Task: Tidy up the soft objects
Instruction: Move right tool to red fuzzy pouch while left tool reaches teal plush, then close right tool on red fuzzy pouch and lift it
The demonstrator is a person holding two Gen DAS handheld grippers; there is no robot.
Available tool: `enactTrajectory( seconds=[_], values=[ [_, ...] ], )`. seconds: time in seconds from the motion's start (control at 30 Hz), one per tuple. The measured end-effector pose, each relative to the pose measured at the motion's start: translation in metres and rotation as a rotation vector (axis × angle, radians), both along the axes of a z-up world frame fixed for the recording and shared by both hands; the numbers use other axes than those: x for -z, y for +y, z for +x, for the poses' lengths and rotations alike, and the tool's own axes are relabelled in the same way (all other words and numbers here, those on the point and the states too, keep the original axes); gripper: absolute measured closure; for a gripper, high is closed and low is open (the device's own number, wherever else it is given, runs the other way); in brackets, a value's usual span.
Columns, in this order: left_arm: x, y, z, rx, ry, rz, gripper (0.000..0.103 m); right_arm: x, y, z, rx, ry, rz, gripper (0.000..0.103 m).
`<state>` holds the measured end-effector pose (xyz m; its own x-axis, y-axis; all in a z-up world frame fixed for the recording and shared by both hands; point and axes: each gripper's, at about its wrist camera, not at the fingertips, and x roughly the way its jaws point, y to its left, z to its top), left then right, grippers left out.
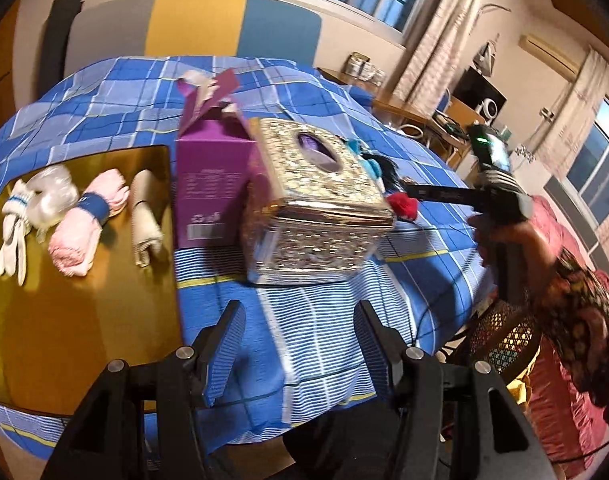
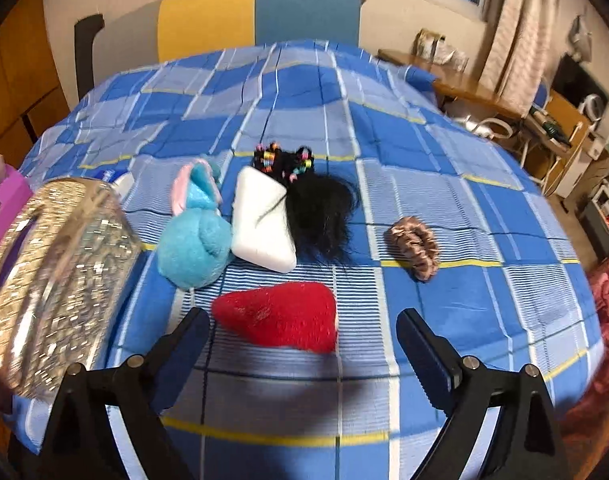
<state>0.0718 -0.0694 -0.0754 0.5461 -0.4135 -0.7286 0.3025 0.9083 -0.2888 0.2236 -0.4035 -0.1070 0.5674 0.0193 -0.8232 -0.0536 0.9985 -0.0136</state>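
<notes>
In the right wrist view a red felt piece lies on the blue checked cloth just ahead of my open, empty right gripper. Behind it lie a turquoise plush toy, a white sponge, a black hair tuft with coloured beads and a brown scrunchie. In the left wrist view my left gripper is open and empty above the cloth, in front of a shiny patterned tissue box. A gold tray at the left holds white socks, a pink roll and a beige roll.
A purple carton with open flaps stands between the tray and the tissue box. The right gripper's body and the hand holding it show at the right of the left wrist view. A chair stands behind the table. The table edge drops off at the right.
</notes>
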Motion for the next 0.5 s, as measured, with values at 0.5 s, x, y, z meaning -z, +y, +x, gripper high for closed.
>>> enactTrajectory(
  seconds=[0.5],
  values=[
    [-0.009, -0.050, 0.004, 0.104, -0.015, 0.017, 0.046, 0.043, 0.003, 0.035, -0.078, 0.130, 0.057, 0.041]
  ],
)
